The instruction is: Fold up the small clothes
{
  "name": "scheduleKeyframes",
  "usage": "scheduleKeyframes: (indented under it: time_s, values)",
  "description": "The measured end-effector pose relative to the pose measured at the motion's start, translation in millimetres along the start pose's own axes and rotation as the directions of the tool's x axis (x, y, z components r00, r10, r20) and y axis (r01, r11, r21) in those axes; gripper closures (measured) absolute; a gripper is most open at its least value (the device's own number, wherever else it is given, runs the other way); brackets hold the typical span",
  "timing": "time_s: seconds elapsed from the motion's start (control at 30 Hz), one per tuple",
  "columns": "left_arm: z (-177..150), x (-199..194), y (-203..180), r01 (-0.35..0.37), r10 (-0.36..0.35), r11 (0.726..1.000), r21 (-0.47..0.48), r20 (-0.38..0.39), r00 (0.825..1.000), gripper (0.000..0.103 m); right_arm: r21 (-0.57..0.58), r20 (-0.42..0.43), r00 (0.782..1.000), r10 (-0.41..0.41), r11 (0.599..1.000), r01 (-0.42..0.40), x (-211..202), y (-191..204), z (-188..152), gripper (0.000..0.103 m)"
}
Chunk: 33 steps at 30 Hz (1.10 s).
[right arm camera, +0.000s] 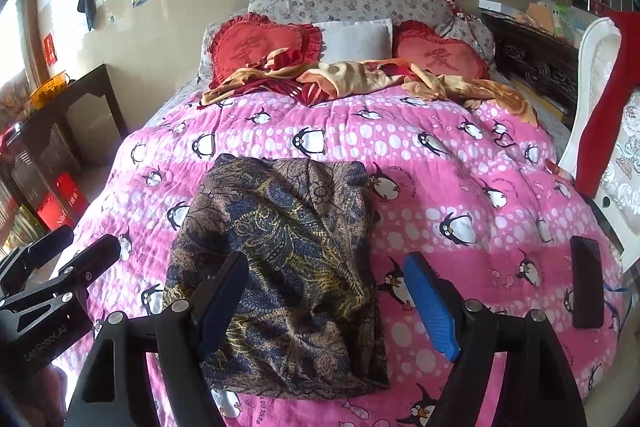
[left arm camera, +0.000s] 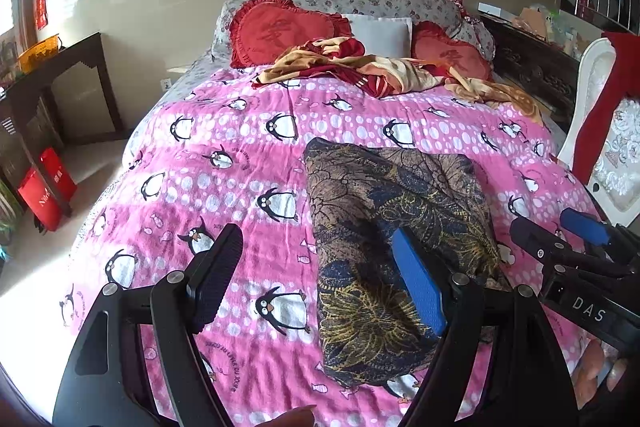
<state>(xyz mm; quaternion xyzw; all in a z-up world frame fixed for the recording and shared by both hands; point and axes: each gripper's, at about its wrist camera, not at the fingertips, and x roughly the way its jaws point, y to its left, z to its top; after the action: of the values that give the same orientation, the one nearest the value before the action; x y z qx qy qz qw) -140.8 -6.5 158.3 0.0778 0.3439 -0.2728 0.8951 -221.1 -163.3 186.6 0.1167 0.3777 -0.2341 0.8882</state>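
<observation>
A dark patterned garment (left arm camera: 392, 239) in brown, blue and gold lies folded in a rough rectangle on the pink penguin quilt (left arm camera: 240, 163). It also shows in the right wrist view (right arm camera: 288, 259). My left gripper (left arm camera: 320, 279) is open and empty, held above the garment's left edge. My right gripper (right arm camera: 332, 299) is open and empty, above the garment's right edge. The right gripper also shows at the right of the left wrist view (left arm camera: 560, 231), and the left gripper at the left of the right wrist view (right arm camera: 76, 247). Neither touches the cloth.
Two red heart cushions (left arm camera: 280, 31), a white pillow (left arm camera: 380, 35) and a crumpled red and orange blanket (left arm camera: 360, 71) lie at the bed's head. A black phone (right arm camera: 587, 281) lies on the quilt at right. A white chair (right arm camera: 600, 107) stands right, a dark side table (left arm camera: 60, 75) left.
</observation>
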Motion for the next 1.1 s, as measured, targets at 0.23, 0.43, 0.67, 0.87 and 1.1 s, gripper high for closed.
scheduleKeyframes:
  time_s: [0.23, 0.43, 0.67, 0.87, 1.1]
  values:
    - [3, 8, -2, 0.006, -0.006, 1.000, 0.003, -0.015, 1.000, 0.025, -0.002, -0.007, 1.000, 0.002, 1.000, -0.002, 3, 1, 2, 0.025]
    - [4, 12, 0, 0.006, -0.006, 1.000, -0.003, -0.025, 1.000, 0.025, -0.008, -0.013, 1.000, -0.001, 1.000, 0.001, 8, 4, 2, 0.025]
    - [5, 16, 1, 0.008, -0.009, 1.000, -0.005, -0.034, 0.999, 0.025, 0.002, -0.024, 1.000, 0.004, 1.000, -0.004, 14, 3, 4, 0.025]
    - [4, 22, 1, 0.005, -0.006, 1.000, -0.004, -0.040, 0.999, 0.025, -0.002, -0.030, 1.000, 0.005, 1.000, -0.005, 18, 4, 4, 0.025]
    - [5, 24, 2, 0.006, -0.006, 1.000, -0.003, -0.039, 0.999, 0.025, -0.001, -0.037, 0.999, 0.002, 1.000, -0.002, 21, 2, 4, 0.025]
